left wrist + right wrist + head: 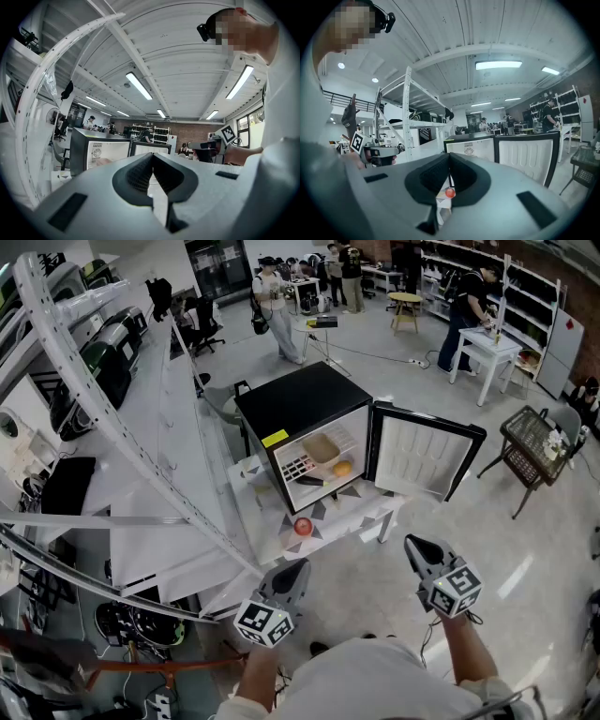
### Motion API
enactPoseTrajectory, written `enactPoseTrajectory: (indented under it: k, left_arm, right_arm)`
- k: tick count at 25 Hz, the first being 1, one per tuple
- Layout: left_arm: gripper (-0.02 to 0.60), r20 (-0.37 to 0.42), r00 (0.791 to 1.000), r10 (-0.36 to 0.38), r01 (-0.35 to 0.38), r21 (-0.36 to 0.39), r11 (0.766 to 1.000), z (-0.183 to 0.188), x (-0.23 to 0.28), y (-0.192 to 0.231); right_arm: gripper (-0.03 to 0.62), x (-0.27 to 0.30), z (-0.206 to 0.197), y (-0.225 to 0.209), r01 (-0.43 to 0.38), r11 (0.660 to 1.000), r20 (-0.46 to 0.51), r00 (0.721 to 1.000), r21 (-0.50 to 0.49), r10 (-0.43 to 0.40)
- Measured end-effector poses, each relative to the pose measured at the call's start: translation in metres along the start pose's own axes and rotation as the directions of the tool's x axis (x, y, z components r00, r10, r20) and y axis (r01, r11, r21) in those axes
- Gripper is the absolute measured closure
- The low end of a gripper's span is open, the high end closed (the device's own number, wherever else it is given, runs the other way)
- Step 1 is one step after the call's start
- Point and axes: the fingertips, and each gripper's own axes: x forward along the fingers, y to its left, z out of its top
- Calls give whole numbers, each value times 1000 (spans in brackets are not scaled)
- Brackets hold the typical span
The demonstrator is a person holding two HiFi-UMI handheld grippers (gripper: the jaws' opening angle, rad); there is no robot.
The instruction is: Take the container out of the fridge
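While left claw and right claw sit closed and empty, open fridge well ahead, tan container and orange fruit inside

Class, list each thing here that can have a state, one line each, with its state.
fridge door: wide open.
container: inside the fridge, upper shelf, not held.
left gripper: shut, empty.
right gripper: shut, empty.
red ball: resting on the table before the fridge.
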Motion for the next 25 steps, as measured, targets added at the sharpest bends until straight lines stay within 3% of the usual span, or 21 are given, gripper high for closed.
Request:
enactPoseTrajectory:
  k: [14, 25]
  left_arm:
    - [577, -16, 1000, 11, -11, 0, 1000, -4, 6, -15]
    - [577, -27, 998, 63, -64, -8, 998, -19, 16, -38]
  right_arm:
    - [588, -9, 1, -7, 7, 999, -6, 1000, -42, -7]
    - [588, -24, -15, -28, -34, 998, -27, 999, -46, 33]
